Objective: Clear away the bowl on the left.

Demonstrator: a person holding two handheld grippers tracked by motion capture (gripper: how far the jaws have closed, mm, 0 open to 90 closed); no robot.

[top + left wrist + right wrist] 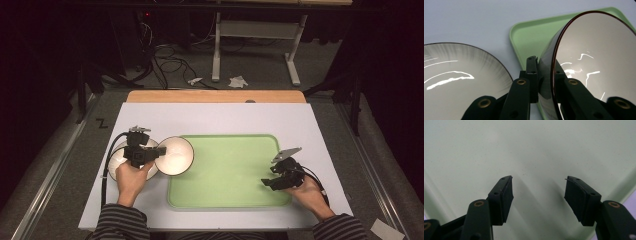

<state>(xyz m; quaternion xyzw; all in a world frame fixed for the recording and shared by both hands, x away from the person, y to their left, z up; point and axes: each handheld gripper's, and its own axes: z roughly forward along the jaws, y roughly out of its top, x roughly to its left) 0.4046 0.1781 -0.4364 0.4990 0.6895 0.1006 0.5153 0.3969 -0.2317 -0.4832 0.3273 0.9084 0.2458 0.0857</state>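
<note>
A bowl (174, 155), white inside with a dark rim, hangs tilted over the left edge of the green tray (230, 170). My left gripper (159, 151) is shut on its rim. In the left gripper view the jaws pinch the bowl's (594, 62) wall, one pad inside and one outside, and my left gripper (544, 72) stands above the tray's corner (531, 35). A second white bowl (116, 160) rests on the table under the left hand, broad and shallow in the left gripper view (454, 80). My right gripper (267, 182) is open above the tray's right front, its jaws (539, 187) apart over bare green tray (524, 150).
The tray lies on a white mat (150, 115) over a wooden table (215, 96). Beyond the far edge, cables (170, 65) and a white desk frame (255, 50) stand on the floor. A metal rail (55, 165) runs along the table's left side.
</note>
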